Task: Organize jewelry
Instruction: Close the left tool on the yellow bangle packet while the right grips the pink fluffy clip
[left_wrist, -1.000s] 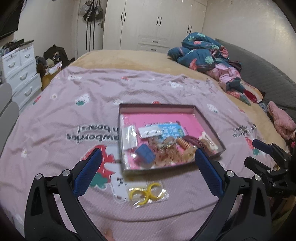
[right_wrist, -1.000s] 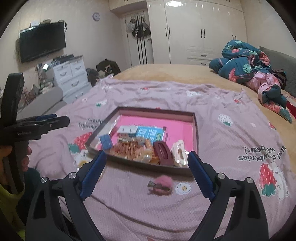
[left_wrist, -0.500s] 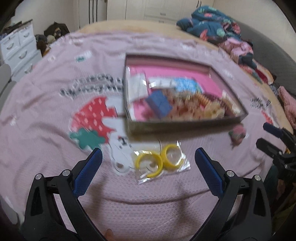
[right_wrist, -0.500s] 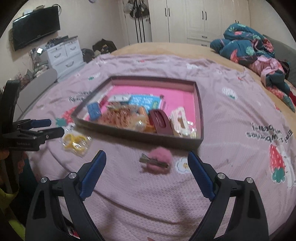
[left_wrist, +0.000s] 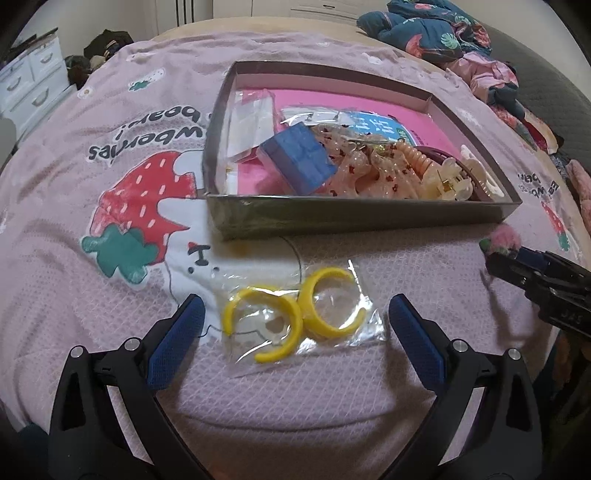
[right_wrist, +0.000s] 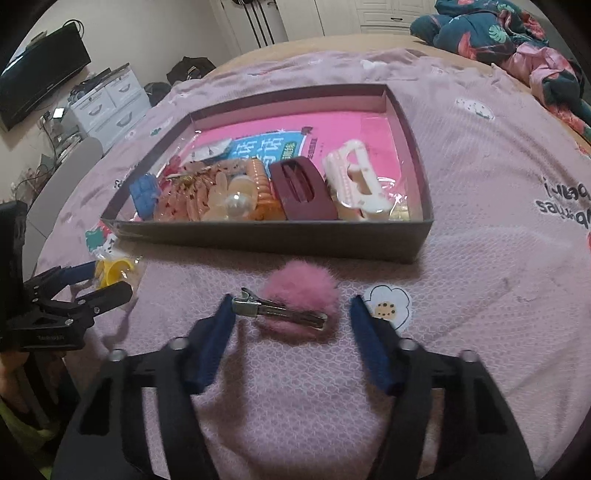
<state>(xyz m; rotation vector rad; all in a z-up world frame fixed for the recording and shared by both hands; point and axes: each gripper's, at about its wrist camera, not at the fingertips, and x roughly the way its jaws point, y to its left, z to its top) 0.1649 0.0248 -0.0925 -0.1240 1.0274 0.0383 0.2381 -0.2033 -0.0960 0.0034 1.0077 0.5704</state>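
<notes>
A shallow grey box (left_wrist: 362, 216) with a pink floor lies on the bed and holds hair clips, a blue block and packets; it also shows in the right wrist view (right_wrist: 273, 236). A clear bag of yellow rings (left_wrist: 295, 319) lies in front of it, between the fingers of my open left gripper (left_wrist: 295, 314). A pink fluffy hair clip (right_wrist: 295, 301) lies on the sheet between the fingers of my open right gripper (right_wrist: 291, 314). The pink clip (left_wrist: 504, 238) and right gripper (left_wrist: 517, 264) show at the right of the left wrist view.
The bed has a pink strawberry-print sheet (left_wrist: 110, 155). Crumpled clothes (right_wrist: 517, 40) lie at the far right. White drawers (right_wrist: 107, 103) and a TV (right_wrist: 37, 77) stand to the left of the bed.
Both grippers have dropped down and forward. The left now straddles the bag of yellow rings, the right straddles the pink fluffy clip, and its fingers stand narrower.
</notes>
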